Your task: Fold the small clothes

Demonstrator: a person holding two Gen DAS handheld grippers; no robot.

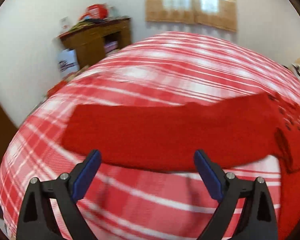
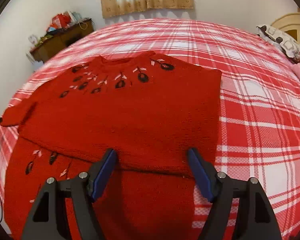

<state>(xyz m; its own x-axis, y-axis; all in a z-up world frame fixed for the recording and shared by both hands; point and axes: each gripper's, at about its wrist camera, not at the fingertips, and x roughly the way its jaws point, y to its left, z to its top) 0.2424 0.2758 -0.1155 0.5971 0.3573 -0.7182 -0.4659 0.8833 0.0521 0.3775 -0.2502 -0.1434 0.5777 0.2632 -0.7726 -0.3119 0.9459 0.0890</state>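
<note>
Bedroom scene: a big bed (image 1: 170, 64) with a red-and-white plaid cover, a curtained window (image 1: 190, 2) behind it and a cluttered wooden desk (image 1: 96, 38) in the corner. From the left wrist view, pretty blurry, the left claw (image 1: 148, 177) is spread wide with nothing between its blue pads, hovering just short of the near edge of the red sweater (image 1: 160, 136), which lies flat across the bed. From the right wrist view, the same sweater (image 2: 130, 108) shows its flower embroidery, with one layer apparently already folded over another, and a pillow (image 2: 284, 42) sits off at the far right. The right claw (image 2: 152, 175) is released too, jaws apart above the lower fold edge, gripping nothing. Risk-wise, the knit looks thick and floppy, so pinching only the top layer could probably drag the fold crooked.
</note>
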